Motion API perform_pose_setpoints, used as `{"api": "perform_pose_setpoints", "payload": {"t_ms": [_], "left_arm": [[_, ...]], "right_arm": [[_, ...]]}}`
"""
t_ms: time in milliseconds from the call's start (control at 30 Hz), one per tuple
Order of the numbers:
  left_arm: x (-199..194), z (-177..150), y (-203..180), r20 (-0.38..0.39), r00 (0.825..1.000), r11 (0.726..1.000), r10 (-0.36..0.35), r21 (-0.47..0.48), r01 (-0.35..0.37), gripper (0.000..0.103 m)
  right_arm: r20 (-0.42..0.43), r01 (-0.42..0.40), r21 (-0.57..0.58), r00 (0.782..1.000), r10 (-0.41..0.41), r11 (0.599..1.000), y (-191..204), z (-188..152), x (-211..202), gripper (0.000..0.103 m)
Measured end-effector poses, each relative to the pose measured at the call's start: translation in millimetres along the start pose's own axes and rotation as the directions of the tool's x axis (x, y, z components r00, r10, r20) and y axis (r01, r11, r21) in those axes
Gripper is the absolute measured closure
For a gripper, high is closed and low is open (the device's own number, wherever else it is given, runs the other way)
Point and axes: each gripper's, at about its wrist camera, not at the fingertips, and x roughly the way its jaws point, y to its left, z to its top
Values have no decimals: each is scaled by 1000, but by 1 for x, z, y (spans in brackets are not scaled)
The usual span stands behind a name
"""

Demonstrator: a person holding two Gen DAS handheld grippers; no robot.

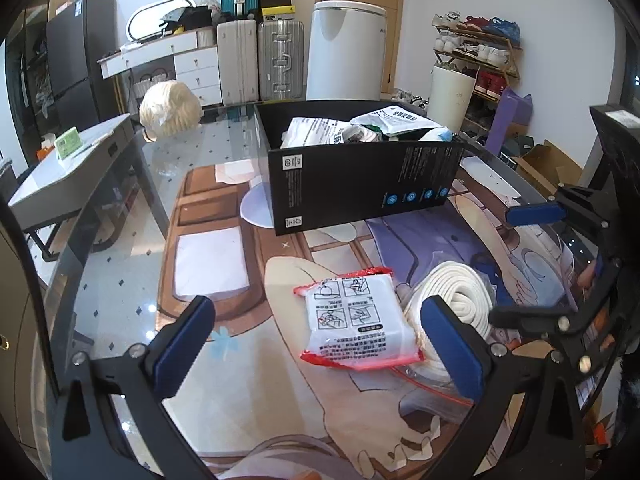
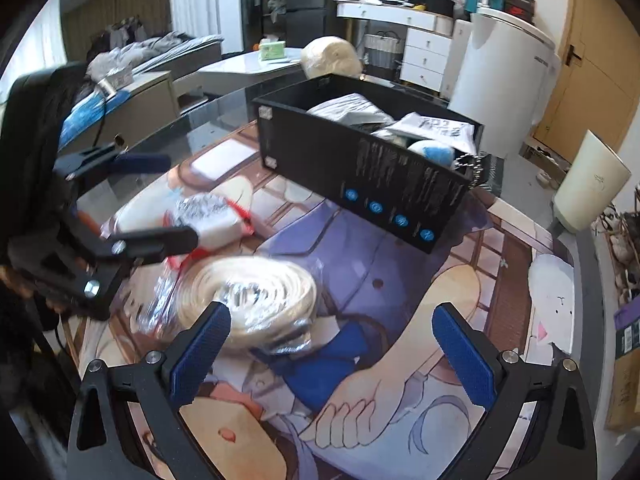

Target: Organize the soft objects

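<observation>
A white packet with red edges [image 1: 360, 320] lies flat on the printed table mat, between the wide-apart fingers of my left gripper [image 1: 320, 346], which is open. Just right of it sits a white coiled roll in a clear bag [image 1: 460, 292], partly behind my left gripper's right finger. The right wrist view shows the roll [image 2: 248, 292] ahead and left of my right gripper [image 2: 332, 356], which is open and holds nothing. My left gripper [image 2: 160, 200] straddles the packet [image 2: 212, 216] there. A black box [image 1: 360, 184] with several soft packets inside stands farther back.
A cream woolly bundle [image 1: 170, 108] rests at the glass table's far left corner. A grey side table [image 1: 68, 168] stands left of the table and a white bin [image 2: 588, 184] to the right. My right gripper [image 1: 532, 264] shows at the right edge of the left wrist view.
</observation>
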Motion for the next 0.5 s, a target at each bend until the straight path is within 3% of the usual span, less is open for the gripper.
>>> {"api": "perform_pose_setpoints", "payload": {"t_ms": [200,500], "left_arm": [[9,1,2,-43,999,1000,16,-6,-16,0],[19,-1,-5,-107,994,1000,-11,24,13,0]], "right_arm": [[-65,-1,-96,998,-5,995,8,-14,7,1],[-83,19,-24,996,-21,1000,-5,-13,18,1]]}}
